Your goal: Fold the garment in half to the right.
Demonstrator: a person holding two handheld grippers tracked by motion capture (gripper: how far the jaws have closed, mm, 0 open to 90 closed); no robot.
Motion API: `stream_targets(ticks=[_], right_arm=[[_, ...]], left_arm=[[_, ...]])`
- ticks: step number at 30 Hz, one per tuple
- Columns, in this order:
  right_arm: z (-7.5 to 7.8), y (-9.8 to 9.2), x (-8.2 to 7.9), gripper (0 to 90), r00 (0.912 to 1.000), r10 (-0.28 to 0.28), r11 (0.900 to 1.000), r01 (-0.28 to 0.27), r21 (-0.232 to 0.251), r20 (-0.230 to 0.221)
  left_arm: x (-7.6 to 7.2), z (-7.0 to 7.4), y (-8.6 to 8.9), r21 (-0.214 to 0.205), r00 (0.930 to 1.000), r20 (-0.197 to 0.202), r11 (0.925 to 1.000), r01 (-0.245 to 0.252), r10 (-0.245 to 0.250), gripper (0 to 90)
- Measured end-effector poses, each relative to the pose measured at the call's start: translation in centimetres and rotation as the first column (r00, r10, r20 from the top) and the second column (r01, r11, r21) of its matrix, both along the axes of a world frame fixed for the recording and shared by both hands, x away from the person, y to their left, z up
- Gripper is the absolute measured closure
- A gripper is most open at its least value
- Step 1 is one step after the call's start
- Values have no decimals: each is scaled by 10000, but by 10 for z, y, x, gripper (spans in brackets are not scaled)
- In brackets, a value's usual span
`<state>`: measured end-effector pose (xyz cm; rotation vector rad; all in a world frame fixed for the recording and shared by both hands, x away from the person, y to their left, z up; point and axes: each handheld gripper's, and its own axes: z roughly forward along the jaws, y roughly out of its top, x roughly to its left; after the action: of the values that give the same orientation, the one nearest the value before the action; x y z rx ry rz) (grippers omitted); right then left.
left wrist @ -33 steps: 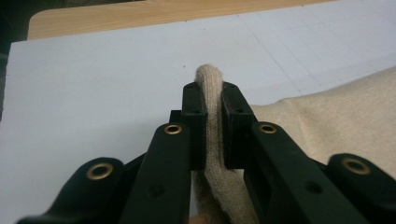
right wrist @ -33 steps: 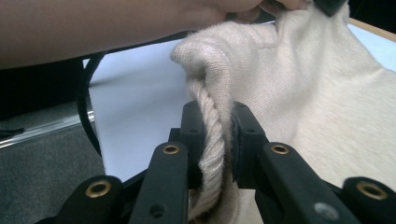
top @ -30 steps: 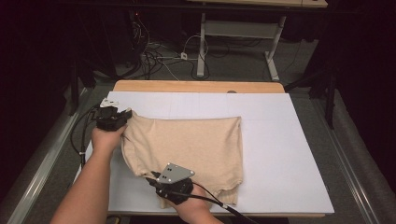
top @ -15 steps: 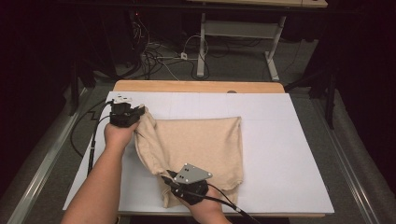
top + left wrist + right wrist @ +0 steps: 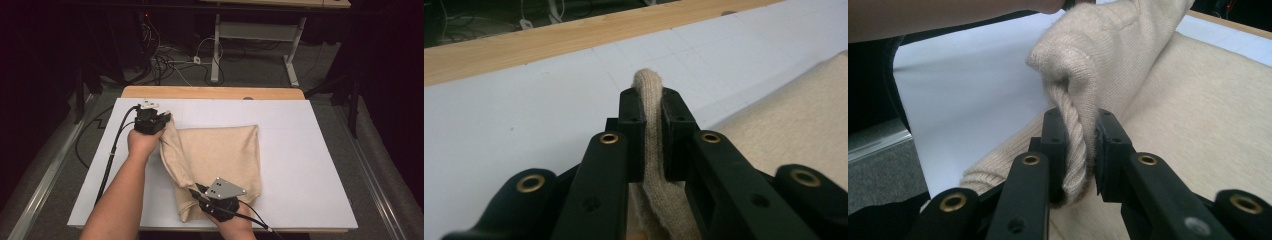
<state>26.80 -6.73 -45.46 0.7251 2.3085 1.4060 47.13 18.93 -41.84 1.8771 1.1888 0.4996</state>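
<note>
Fold step under way: left gripper [image 5: 159,121] and right gripper [image 5: 204,196] clamped on sweater [image 5: 225,155] edge; next, carry across sweater's far side.

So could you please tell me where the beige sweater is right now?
In the high view the sweater lies mid-table on the white board, its left edge pinched by the left gripper and right gripper.

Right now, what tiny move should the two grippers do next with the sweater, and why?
Probably carry the lifted edge farther right across the beige sweater. Both the left gripper and right gripper are clamped on that edge, and the fold covers just part of it.
</note>
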Motion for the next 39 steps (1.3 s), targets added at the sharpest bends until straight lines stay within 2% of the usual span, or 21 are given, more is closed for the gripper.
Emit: stream_targets(ticks=[12,22,23,26,30,31,36,37,39], right_arm=[[2,-25,-6,783,9994,-337,9994,336,38,77],[4,-48,-14,783,9967,-804,9967,803,81,142],[4,-54,-15,783,9958,-897,9960,896,74,174],[4,-59,-16,783,9949,-986,9951,985,70,226],[4,-72,-21,783,9928,-1176,9931,1175,48,245],[4,-72,-21,783,9928,-1176,9931,1175,48,245],[2,-86,-27,783,9902,-1380,9904,1381,-33,209],[2,-86,-27,783,9902,-1380,9904,1381,-33,209],[1,-94,-29,783,9883,-1514,9884,1515,-49,187]], left_arm=[[5,8,-33,-14,9988,110,9988,480,-479,803],[10,19,-67,-157,9937,337,9941,1071,-1065,803],[11,20,-75,-166,9920,395,9925,1208,-1201,803],[12,21,-82,-178,9902,432,9908,1340,-1331,802],[13,25,-105,-167,9837,580,9850,1716,-1704,802],[13,25,-105,-167,9837,580,9850,1716,-1704,802],[13,27,-132,-104,9739,706,9761,2170,-2158,802],[13,27,-132,-104,9739,706,9761,2170,-2158,802],[15,25,-144,-211,9708,713,9728,2309,-2289,802]])
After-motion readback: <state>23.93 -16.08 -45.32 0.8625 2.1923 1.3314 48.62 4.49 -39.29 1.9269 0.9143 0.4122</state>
